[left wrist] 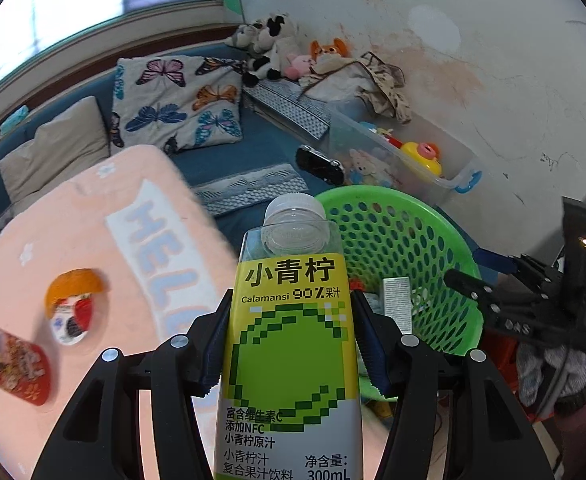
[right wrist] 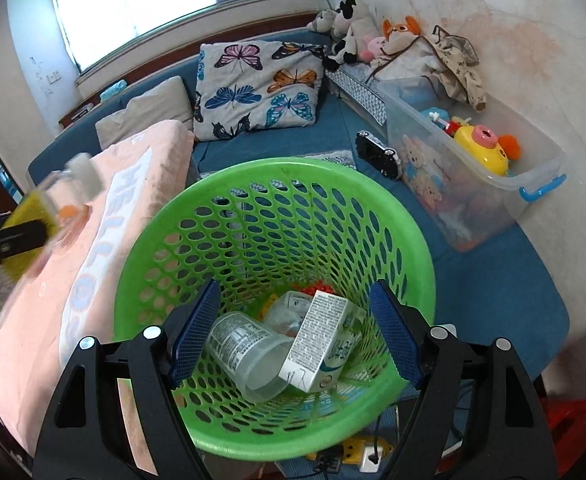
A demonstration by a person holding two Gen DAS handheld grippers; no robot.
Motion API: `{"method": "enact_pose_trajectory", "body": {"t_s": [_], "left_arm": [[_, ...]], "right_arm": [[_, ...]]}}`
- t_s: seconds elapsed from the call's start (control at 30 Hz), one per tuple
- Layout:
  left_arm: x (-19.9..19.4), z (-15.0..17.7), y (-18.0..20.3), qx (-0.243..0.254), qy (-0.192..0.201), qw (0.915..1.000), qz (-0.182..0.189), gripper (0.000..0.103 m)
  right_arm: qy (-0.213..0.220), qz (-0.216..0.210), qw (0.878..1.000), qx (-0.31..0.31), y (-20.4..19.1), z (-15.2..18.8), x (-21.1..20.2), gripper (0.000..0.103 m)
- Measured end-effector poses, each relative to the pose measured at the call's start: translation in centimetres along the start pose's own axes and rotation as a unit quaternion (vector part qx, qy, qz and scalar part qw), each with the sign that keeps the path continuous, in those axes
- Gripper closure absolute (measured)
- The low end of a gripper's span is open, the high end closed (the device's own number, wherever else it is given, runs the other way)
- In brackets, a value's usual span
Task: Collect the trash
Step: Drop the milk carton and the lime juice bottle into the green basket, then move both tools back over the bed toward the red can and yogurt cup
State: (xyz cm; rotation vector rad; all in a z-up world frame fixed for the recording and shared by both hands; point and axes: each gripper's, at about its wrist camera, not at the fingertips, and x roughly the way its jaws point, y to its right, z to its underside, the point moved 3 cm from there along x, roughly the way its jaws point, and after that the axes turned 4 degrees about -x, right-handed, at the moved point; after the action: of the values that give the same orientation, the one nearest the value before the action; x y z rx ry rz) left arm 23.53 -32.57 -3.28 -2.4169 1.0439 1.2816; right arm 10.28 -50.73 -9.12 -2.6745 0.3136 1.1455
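A: What has the left gripper (left wrist: pixel 291 332) got?

B: It is clamped on a juice bottle (left wrist: pixel 291 344) with a yellow-green label, both blue pads pressed against its sides, white cap pointing away from the gripper.

A: And around it?

B: Down to its left, on a peach blanket (left wrist: pixel 93 248), lie a red snack wrapper (left wrist: pixel 11 366) and a small opened cup with an orange lid (left wrist: pixel 73 304). Just past the bottle, up and to the right, stands the green basket (left wrist: pixel 393 232).

A: The right gripper (right wrist: pixel 297 340)?

B: Its jaws are spread wide, the last of their widening barely showing, with nothing pressed between them. It hangs directly over the basket's mouth. Straight below its fingers lie a clear plastic cup (right wrist: pixel 249 356) on its side and a white carton (right wrist: pixel 317 344) leaning on it, with something red behind.

A: Further out?

B: Beyond the basket, a butterfly pillow (right wrist: pixel 259 88) on the blue bed; off to the right, a clear toy bin (right wrist: pixel 473 176) along the wall; stuffed animals (right wrist: pixel 349 28) farthest back.
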Motion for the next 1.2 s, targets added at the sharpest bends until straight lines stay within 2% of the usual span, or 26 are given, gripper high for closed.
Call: {"method": "enact_pose_trajectory", "body": {"t_s": [0.4,0.6,0.7,0.97,1.2], "left_arm": [[3.8,0.4,2.7,0.008,-0.032,0.9994,0.003,0.048],[3.2,0.5,3.0,0.010,-0.022,0.9997,0.009,0.034],[2.2,0.5,2.7,0.009,-0.013,0.9999,0.005,0.033],[-2.4,1.8,-0.7,-0.013,0.023,0.9992,-0.031,0.032],[-6.8,3.6,-6.6,-0.060,0.052,0.9936,-0.081,0.031]], "right_arm": [[0.014,-0.014,1.000,0.002,0.5,1.2,-2.2,0.026],[0.017,-0.017,1.000,0.003,0.3,1.3,-2.6,0.026],[0.021,-0.019,1.000,0.002,0.0,1.2,-3.0,0.026],[0.037,-0.033,0.998,-0.026,-2.7,0.3,-4.7,0.026],[0.050,-0.067,0.994,-0.065,-7.4,-0.8,-5.9,0.026]]}}
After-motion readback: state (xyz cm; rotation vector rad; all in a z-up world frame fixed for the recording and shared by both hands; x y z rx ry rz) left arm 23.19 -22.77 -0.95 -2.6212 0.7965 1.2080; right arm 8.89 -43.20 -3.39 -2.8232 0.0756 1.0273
